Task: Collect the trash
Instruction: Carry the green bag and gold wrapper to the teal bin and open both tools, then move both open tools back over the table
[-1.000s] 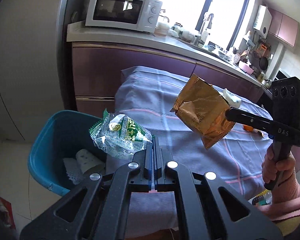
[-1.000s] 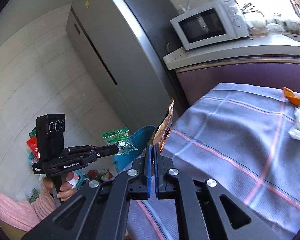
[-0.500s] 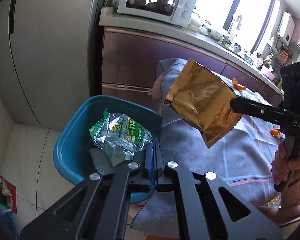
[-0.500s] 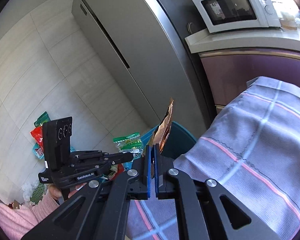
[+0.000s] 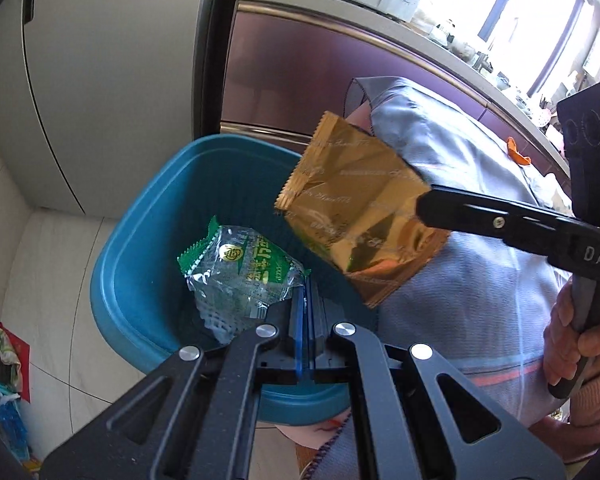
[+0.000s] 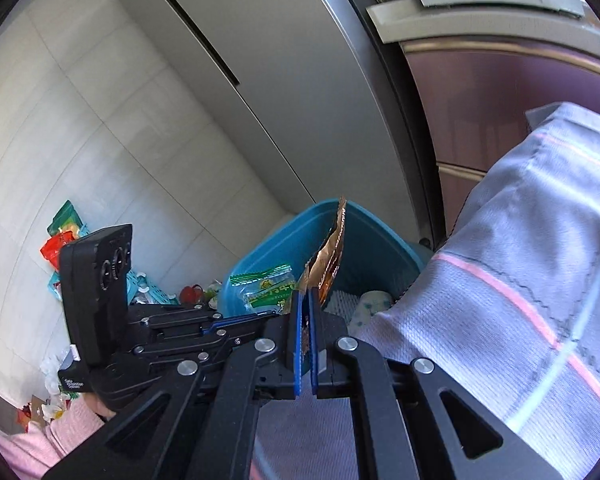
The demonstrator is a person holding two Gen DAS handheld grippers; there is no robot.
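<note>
At the far left of the left wrist view, loose colourful packaging (image 5: 2, 364) lies on the pale floor tiles (image 5: 56, 264). Next to the right stands a blue trash bin (image 5: 140, 216), open at the top, against the grey refrigerator (image 5: 112, 60). The left gripper (image 5: 305, 316) has its fingers clamped on the lower right corner of a clear wrapper with green print (image 5: 240, 276), which hangs over the bin's opening. The wrapper's long axis runs from the gripped corner up and to the left, its serrated green edge pointing away from the fingers toward the bin's far left wall.

Right of it, a gold foil packet (image 5: 352, 216) is held above the bin's right rim, just beside the wrapper but apart from it. The right gripper (image 5: 424, 208) reaches in from the right, its fingers closed on the packet's right edge. The packet's long axis tilts from upper left to lower right, its crimped top end pointing up-left.

In the right wrist view the same packet (image 6: 332, 256) stands edge-on between the blue pads, rising above the bin (image 6: 364, 236). Paper trash (image 6: 370, 302) lies inside. Further right, a counter under a grey plaid cloth (image 5: 472, 184) carries an orange scrap (image 5: 516, 152).
</note>
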